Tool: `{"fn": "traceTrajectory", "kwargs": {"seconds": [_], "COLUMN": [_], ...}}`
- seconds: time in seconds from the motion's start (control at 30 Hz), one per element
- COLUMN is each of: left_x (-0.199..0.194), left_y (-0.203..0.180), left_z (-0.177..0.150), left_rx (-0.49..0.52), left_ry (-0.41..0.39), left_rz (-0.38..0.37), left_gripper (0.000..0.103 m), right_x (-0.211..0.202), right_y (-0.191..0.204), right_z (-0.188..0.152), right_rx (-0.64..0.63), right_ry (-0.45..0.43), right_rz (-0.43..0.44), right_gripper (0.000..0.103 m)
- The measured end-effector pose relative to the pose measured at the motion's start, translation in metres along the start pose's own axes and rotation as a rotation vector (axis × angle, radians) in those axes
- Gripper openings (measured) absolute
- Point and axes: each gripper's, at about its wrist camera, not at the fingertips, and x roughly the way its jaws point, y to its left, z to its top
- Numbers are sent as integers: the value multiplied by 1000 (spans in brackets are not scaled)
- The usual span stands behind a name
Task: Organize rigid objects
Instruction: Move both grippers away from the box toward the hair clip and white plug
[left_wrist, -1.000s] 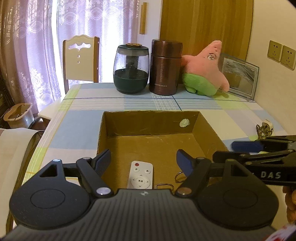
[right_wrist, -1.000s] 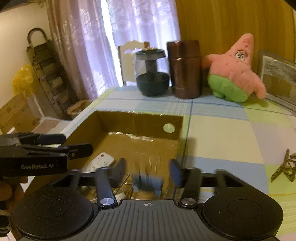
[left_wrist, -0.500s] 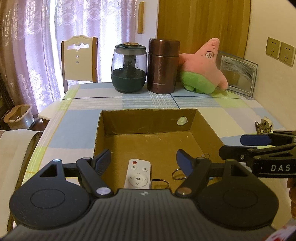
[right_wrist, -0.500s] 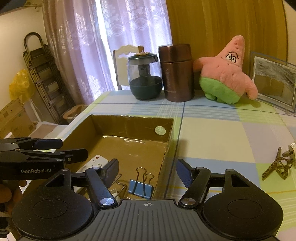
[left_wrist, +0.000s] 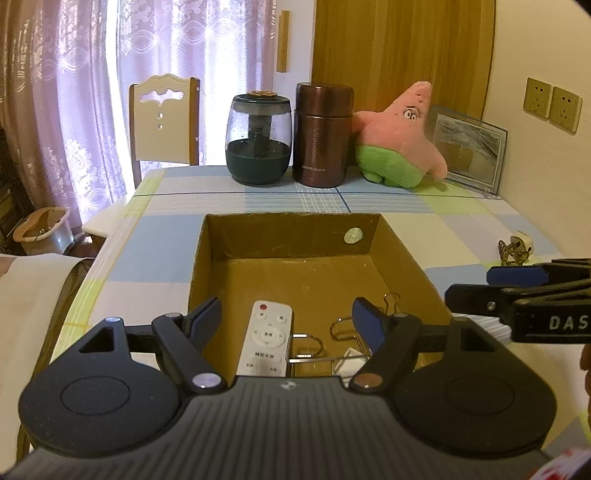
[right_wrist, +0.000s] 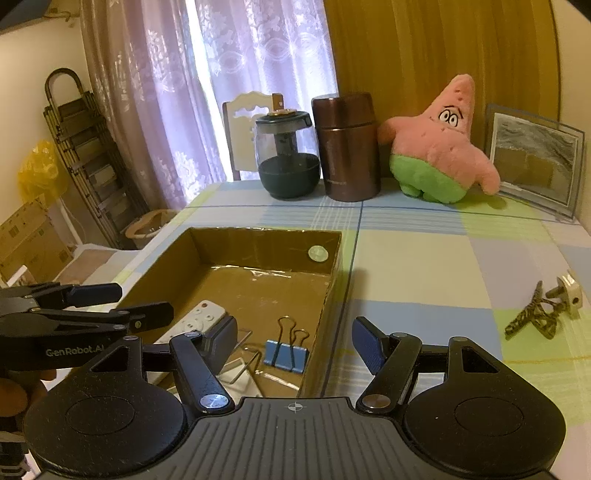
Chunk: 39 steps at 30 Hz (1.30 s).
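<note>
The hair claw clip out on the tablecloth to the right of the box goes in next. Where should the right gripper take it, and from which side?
Probably from above, closing across the narrow body of the hair claw clip near its middle. It lies flat on the tablecloth with the white plug close at its far right end, so favour the near left end. The right gripper is open and empty.

Checked table (right_wrist: 424, 266), cardboard box (right_wrist: 332, 269), hair clip (right_wrist: 532, 317)
</note>
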Motion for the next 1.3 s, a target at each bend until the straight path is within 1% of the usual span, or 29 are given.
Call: {"fn": "traceTrajectory", "kwargs": {"seconds": [0.17,0.23,0.5,0.67,0.8,1.03,1.3], "left_x": [-25,-38,-89,-115,-132,-155,-164], "left_y": [-1,-6,-34,-56,-75,-107,-144], "left_z": [-4,-6,-25,-40,-50,-63,-73], "left_rx": [-50,-49,-37,-28,-30,-3,26], "left_ry": [1,-4,-27,-28,-25,-33,-17], "left_rz": [11,17,26,17,-1,-17,-60], "left_gripper": [79,81,95,98,99,99,99], "right_x": [-25,-37,-89,-123,-148,-193,-229], "right_y": [10,13,12,5,-1,-12,-38], "right_z": [-6,-10,-33,-51,-63,-84,-102], "right_rx": [-4,-7,30,65,86,80,123], "right_ry": [4,3,-1,-2,-7,-41,-56], "right_rz": [0,0,-15,-35,-60,-125,-205], "right_gripper": [66,66,73,75,75,76,77]}}
